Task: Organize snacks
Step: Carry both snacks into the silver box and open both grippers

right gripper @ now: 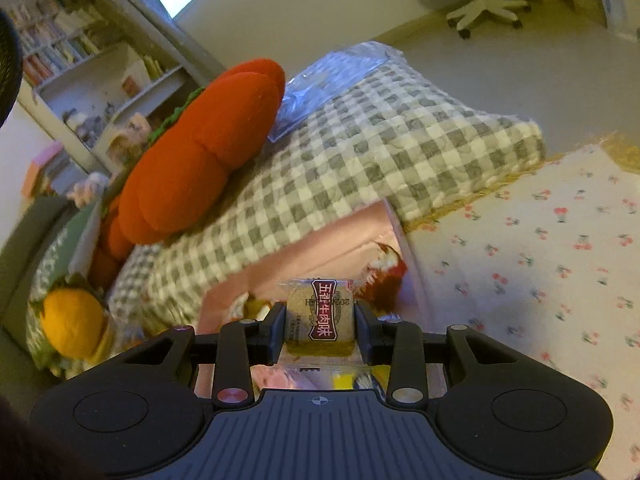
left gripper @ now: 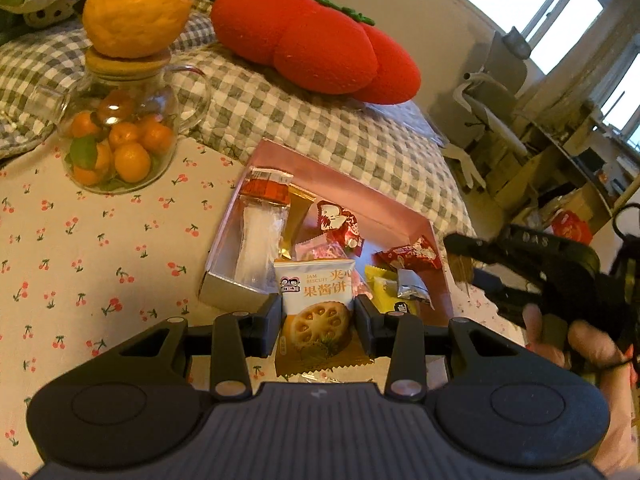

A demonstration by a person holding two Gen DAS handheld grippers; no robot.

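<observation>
My left gripper (left gripper: pixel 319 322) is shut on a white-and-gold jam biscuit packet (left gripper: pixel 318 312), held at the near edge of a pink box (left gripper: pixel 340 184). The box holds several wrapped snacks: a long clear packet with a red top (left gripper: pixel 262 224), red candies (left gripper: pixel 340 222), a yellow packet (left gripper: pixel 386 284). My right gripper (right gripper: pixel 320 326) is shut on a small clear-wrapped brown snack cube with a red label (right gripper: pixel 322 316), held above the pink box (right gripper: pixel 320 248). The right gripper also shows in the left wrist view (left gripper: pixel 532 276), at the box's right side.
A glass teapot of small oranges (left gripper: pixel 120 136) with a large orange fruit (left gripper: pixel 138 6) on its lid stands left of the box on the cherry-print cloth (left gripper: pixel 100 248). A checked cushion (left gripper: pixel 320 120) and red tomato pillow (left gripper: pixel 320 40) lie behind.
</observation>
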